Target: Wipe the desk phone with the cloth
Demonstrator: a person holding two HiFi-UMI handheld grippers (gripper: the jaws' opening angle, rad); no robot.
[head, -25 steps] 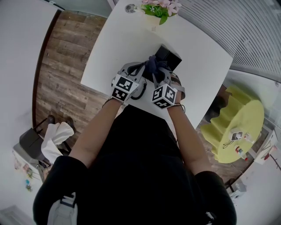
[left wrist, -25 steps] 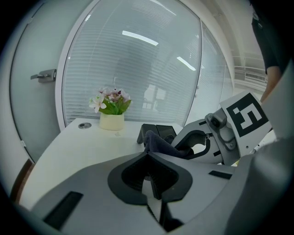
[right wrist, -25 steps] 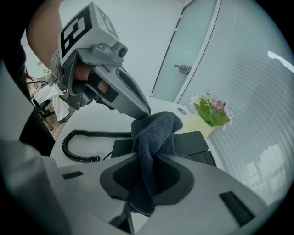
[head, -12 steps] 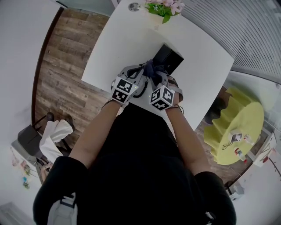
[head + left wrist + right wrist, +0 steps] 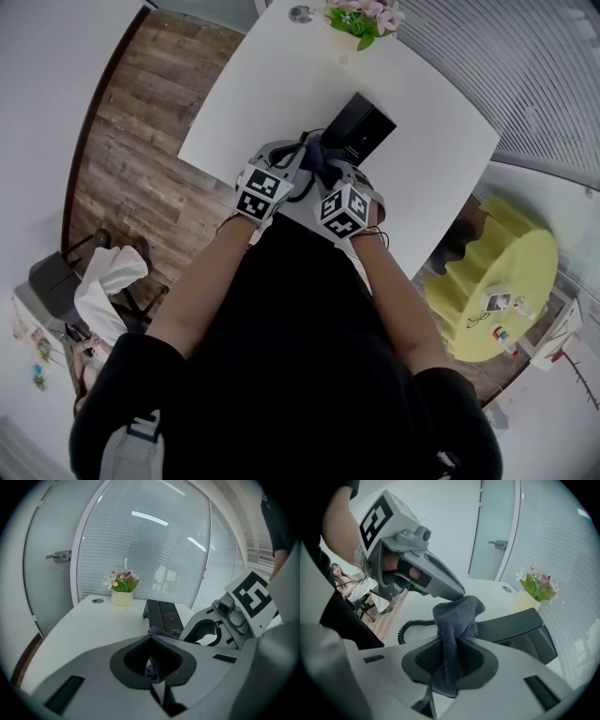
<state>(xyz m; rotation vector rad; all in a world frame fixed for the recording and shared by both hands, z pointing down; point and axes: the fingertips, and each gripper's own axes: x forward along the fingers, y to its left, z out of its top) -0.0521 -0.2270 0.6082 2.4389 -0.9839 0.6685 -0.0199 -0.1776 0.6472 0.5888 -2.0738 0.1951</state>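
Note:
The black desk phone (image 5: 361,127) lies on the white table (image 5: 431,112), just beyond both grippers. Its coiled cord (image 5: 411,627) trails to the left. A dark blue cloth (image 5: 457,620) is bunched between the jaws of my right gripper (image 5: 457,641), which is shut on it in front of the phone (image 5: 515,625). My left gripper (image 5: 151,637) meets the same cloth (image 5: 161,631) from the left, shut with a fold of it between the jaws. In the head view the cloth (image 5: 323,150) sits between the left gripper (image 5: 291,161) and the right gripper (image 5: 339,173).
A small pot of flowers (image 5: 361,19) stands at the table's far edge, with a round metal grommet (image 5: 301,13) beside it. Curved glass walls with blinds run behind the table. Wooden floor (image 5: 131,141) lies to the left, where a chair holds white cloth (image 5: 108,281).
The two grippers have drawn slightly closer together at the near end of the phone, the cloth still between them. The phone has not moved.

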